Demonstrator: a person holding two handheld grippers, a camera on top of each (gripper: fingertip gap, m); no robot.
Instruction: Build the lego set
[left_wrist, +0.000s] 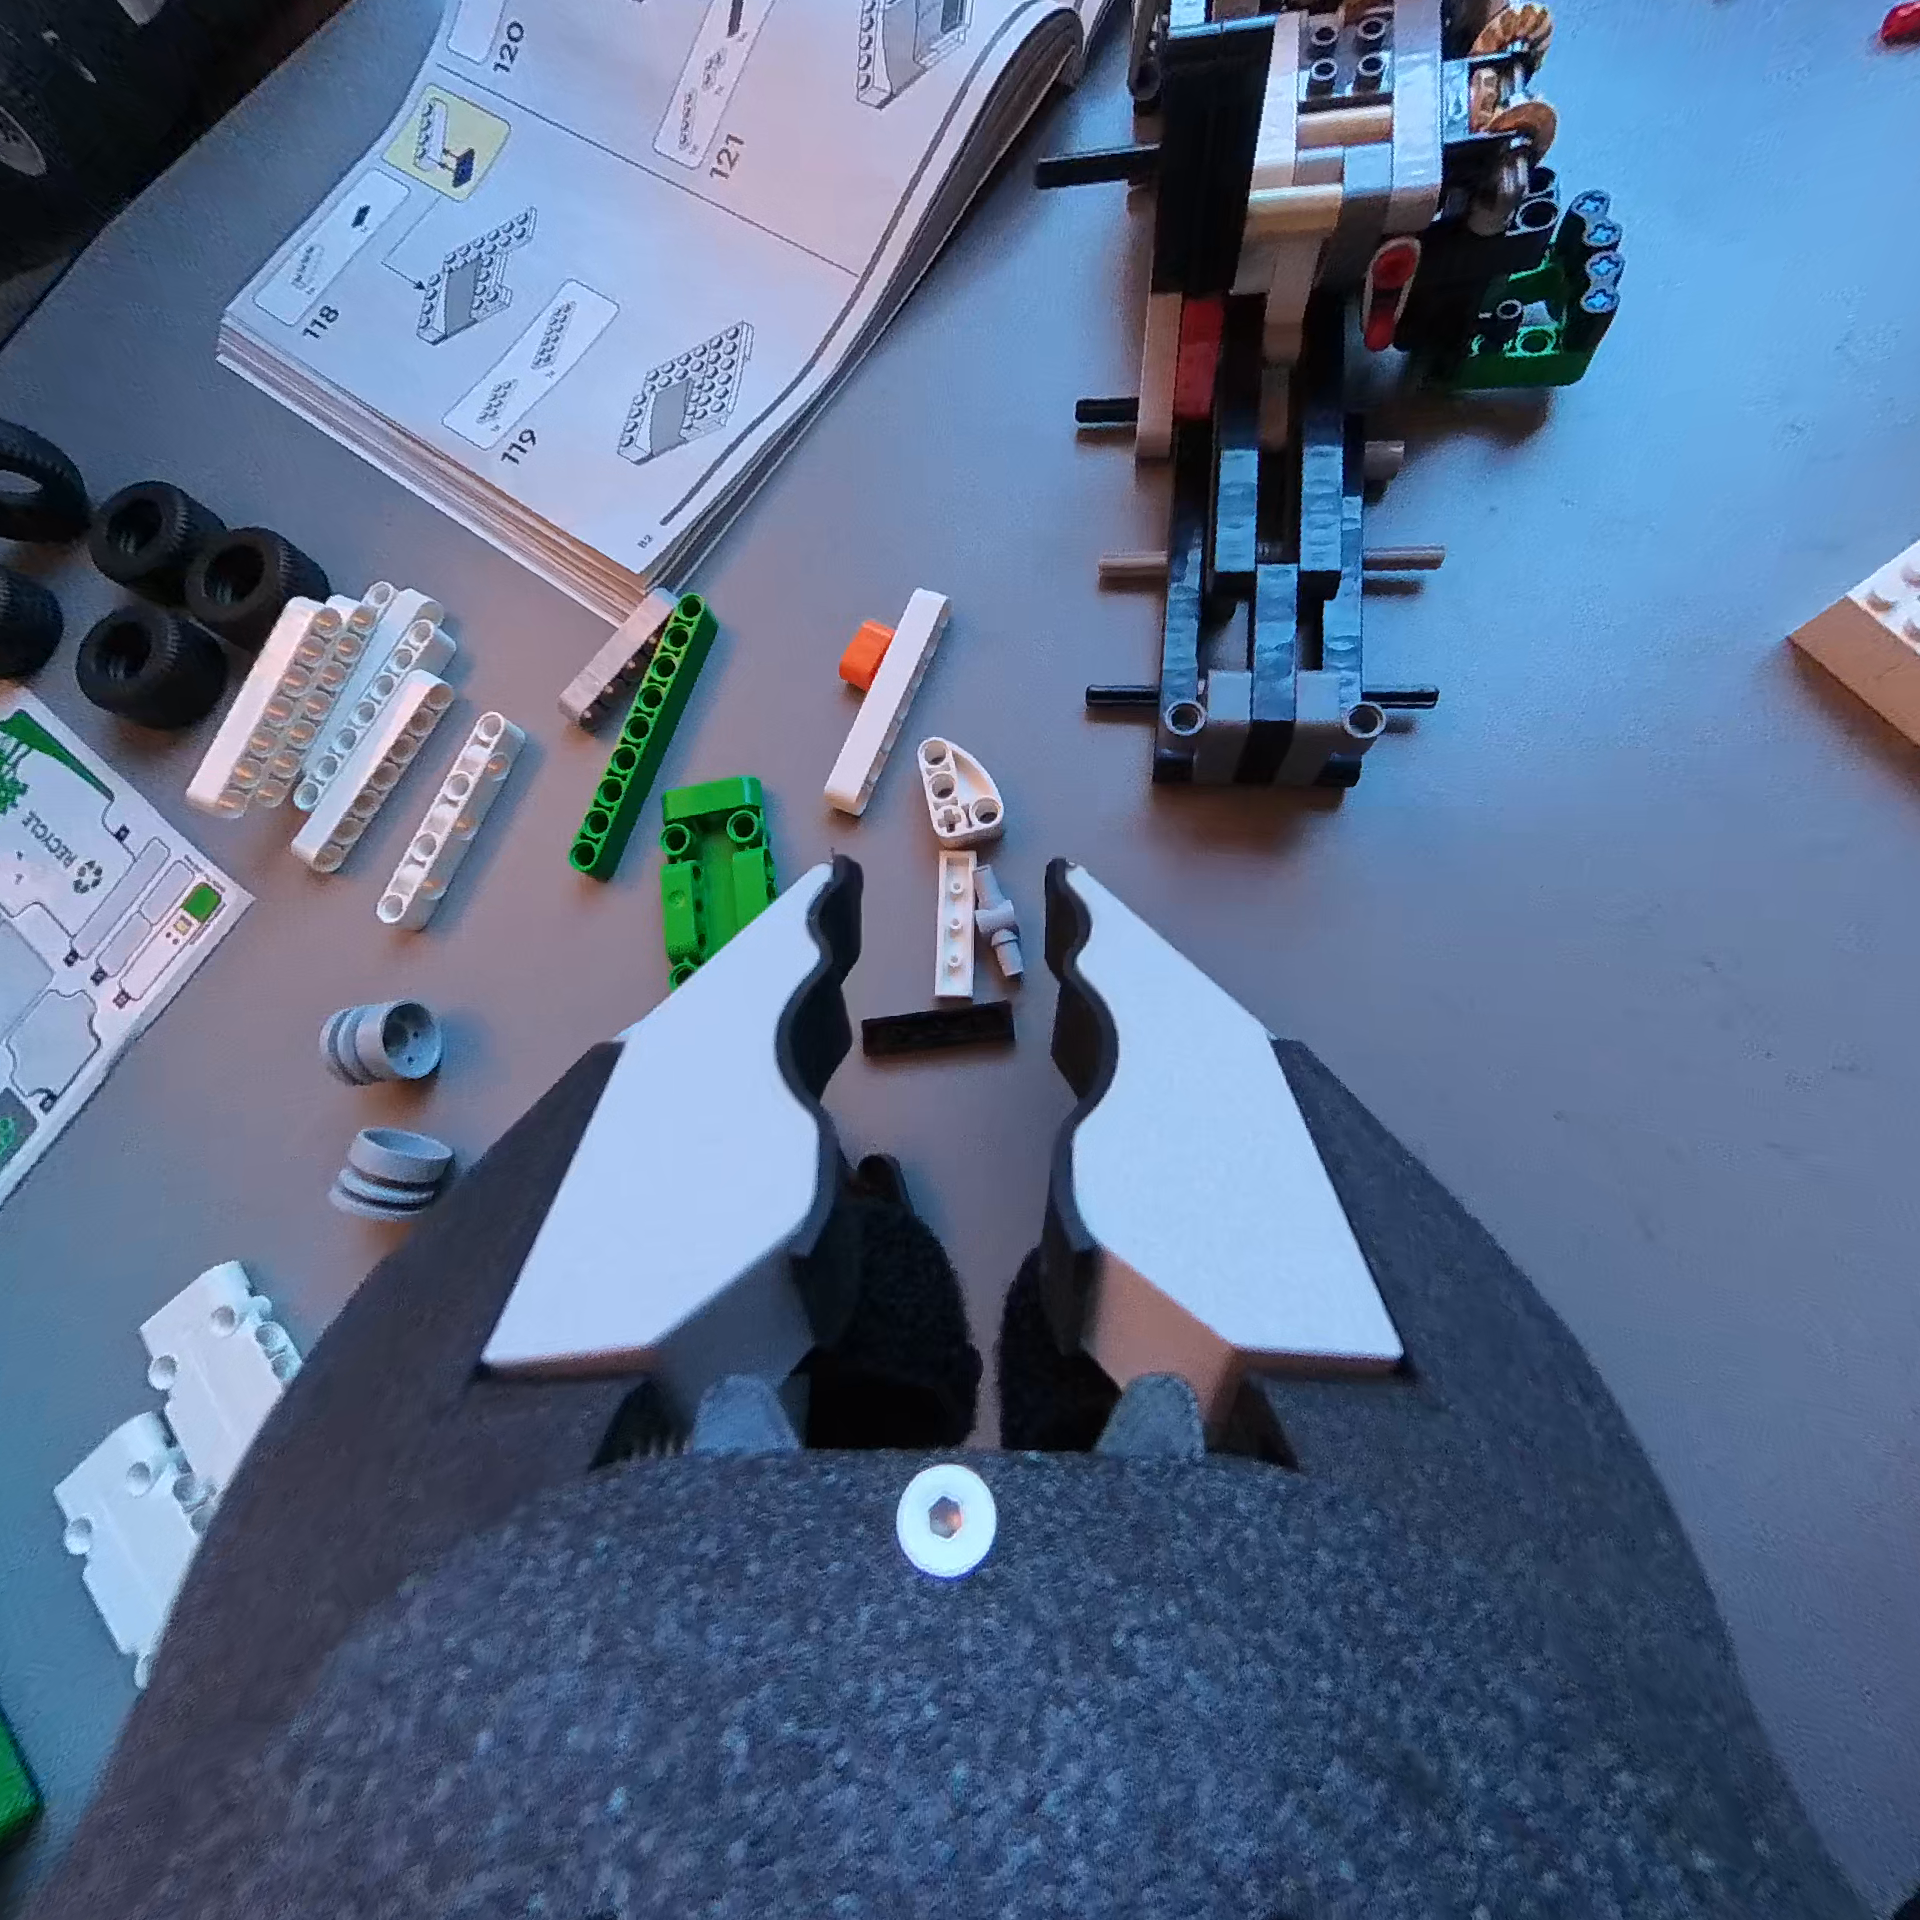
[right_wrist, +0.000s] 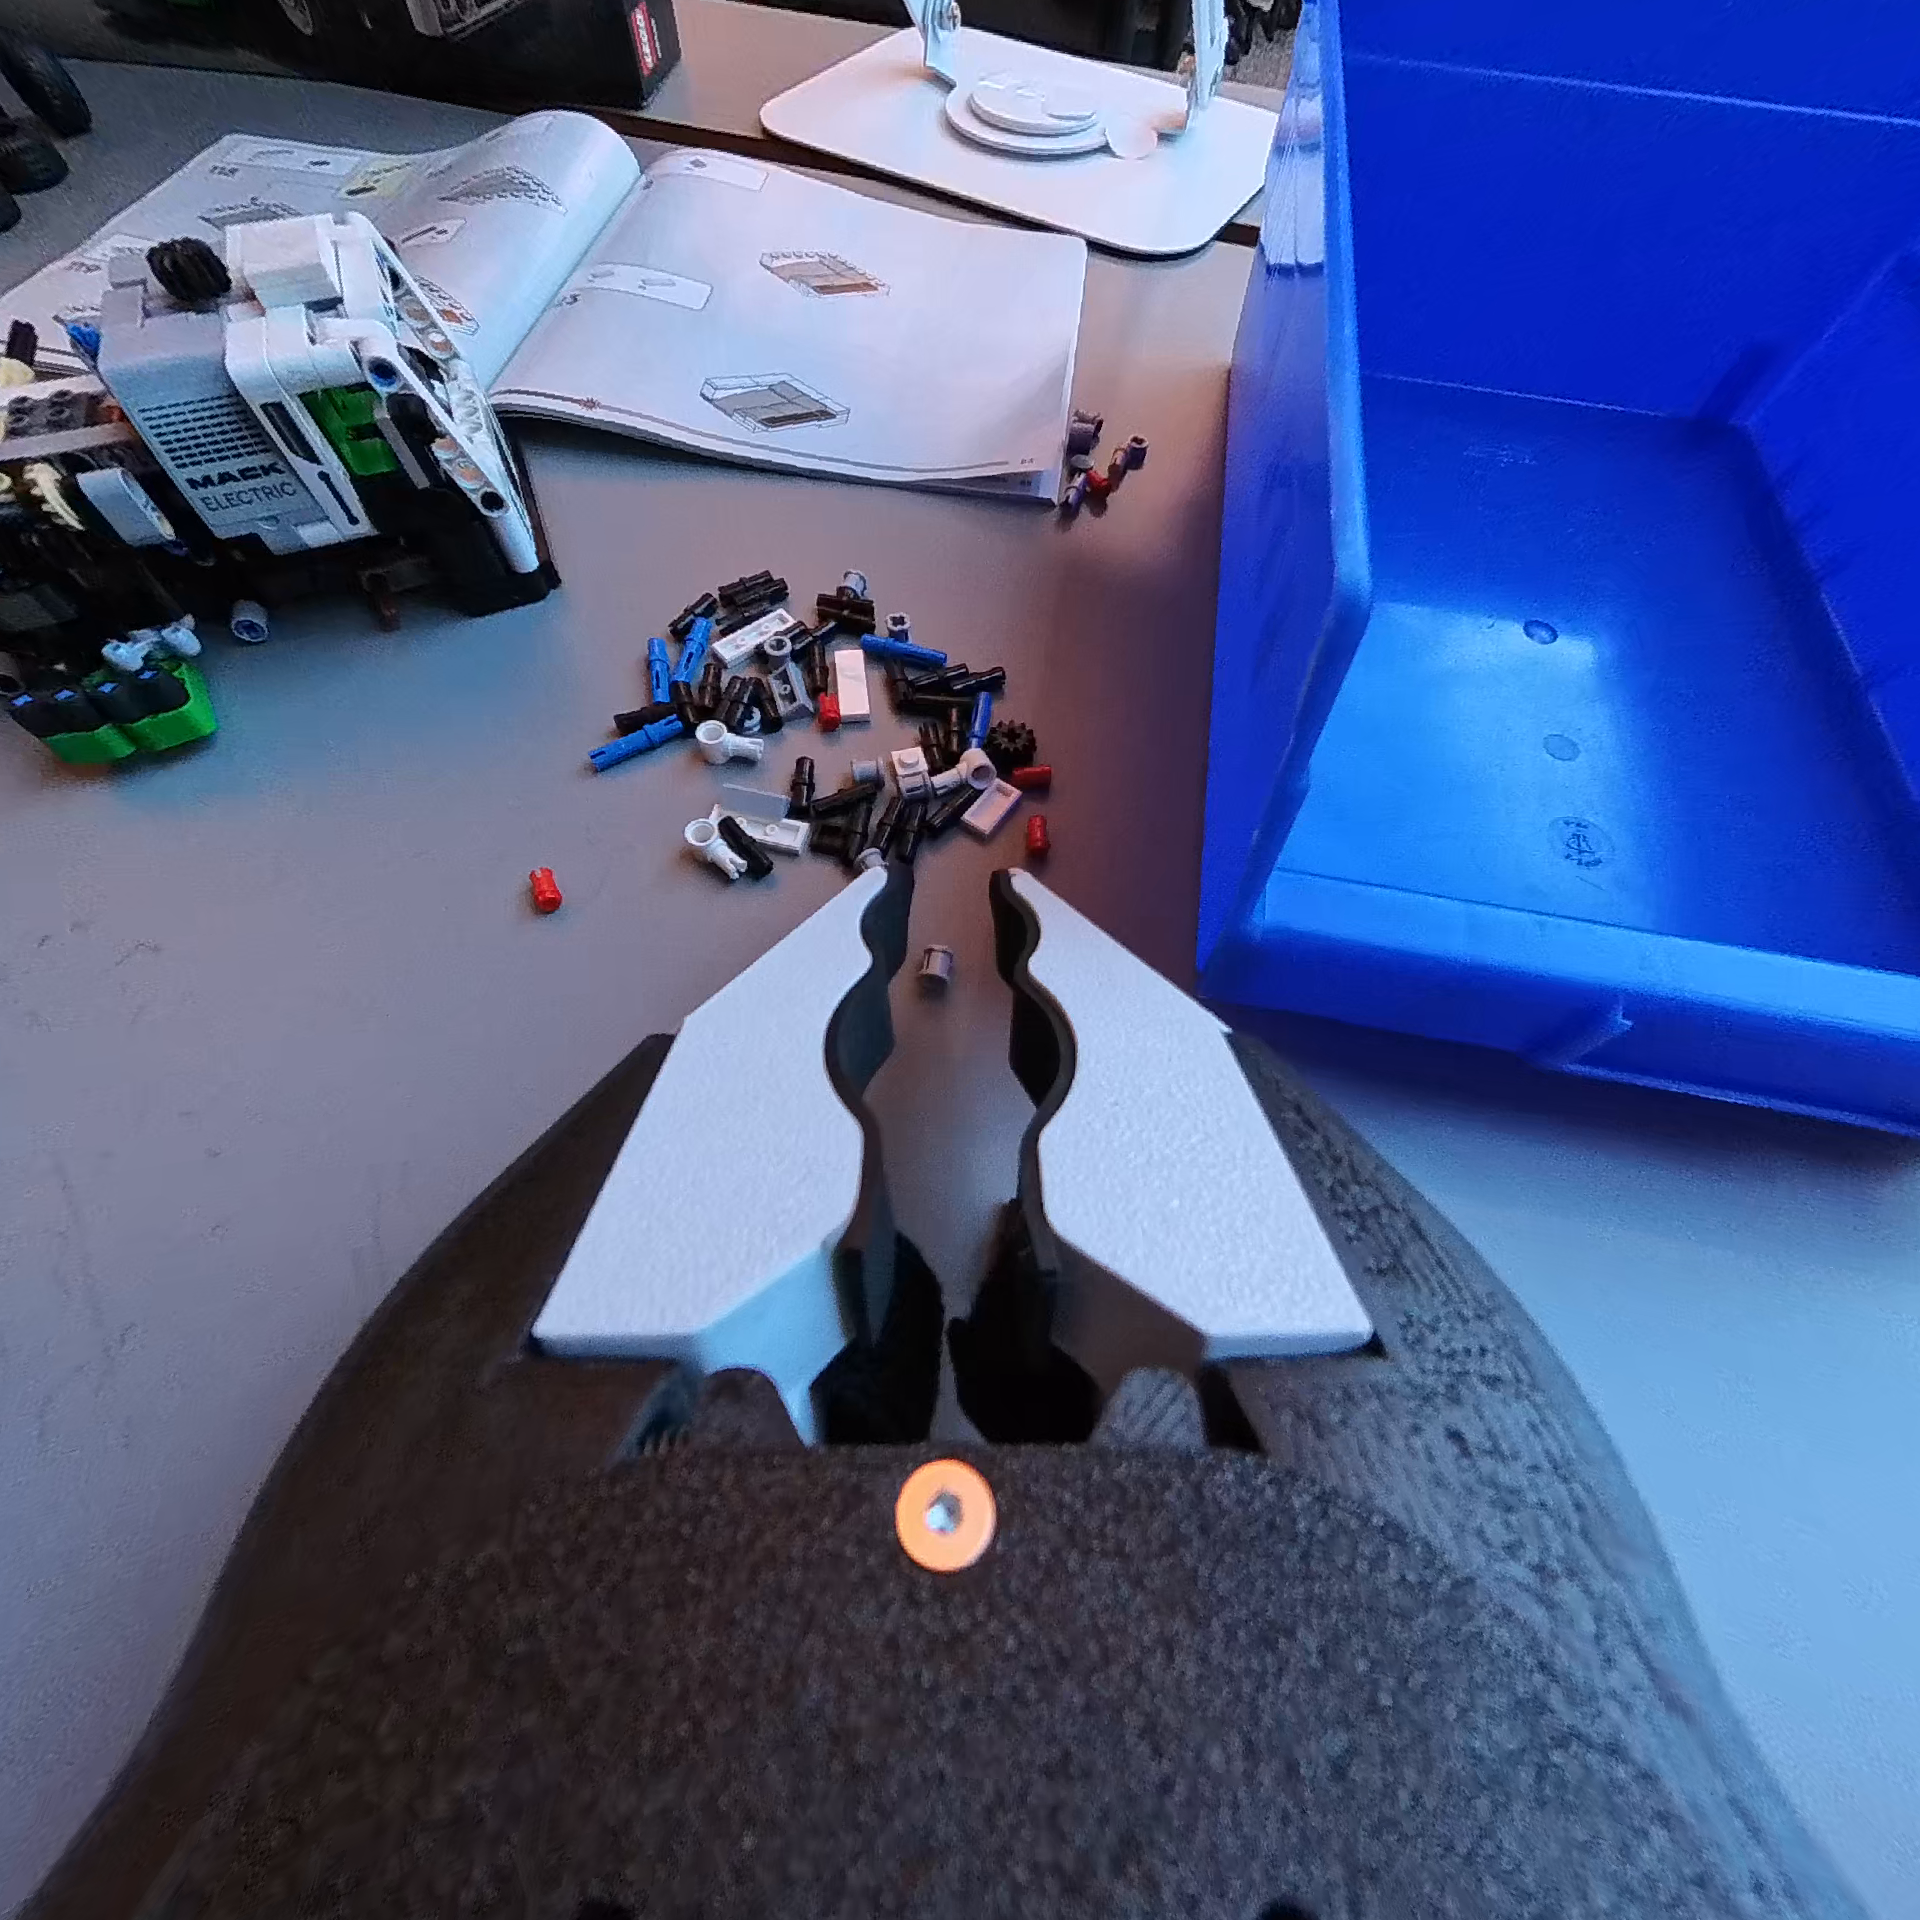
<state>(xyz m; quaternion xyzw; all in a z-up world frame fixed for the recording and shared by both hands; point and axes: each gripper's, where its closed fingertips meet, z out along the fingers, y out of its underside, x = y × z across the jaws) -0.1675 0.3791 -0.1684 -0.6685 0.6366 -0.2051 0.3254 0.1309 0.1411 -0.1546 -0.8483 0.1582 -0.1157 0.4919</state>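
My left gripper is open and empty above the grey table, its fingers to either side of a small white plate, a grey connector and a flat black tile. The part-built truck chassis lies ahead to the right. My right gripper is open and empty, with a small grey bush on the table between its fingers. A pile of small pins and plates lies just beyond the tips. The white truck cab stands at the left.
The open instruction book lies far left, and it shows in the right wrist view. White beams, green beams, black tyres and a sticker sheet lie left. A blue bin stands right. Spacing between my two grippers at the tips: around 40 cm. From either gripper's tips it is about 20 cm to the white truck cab.
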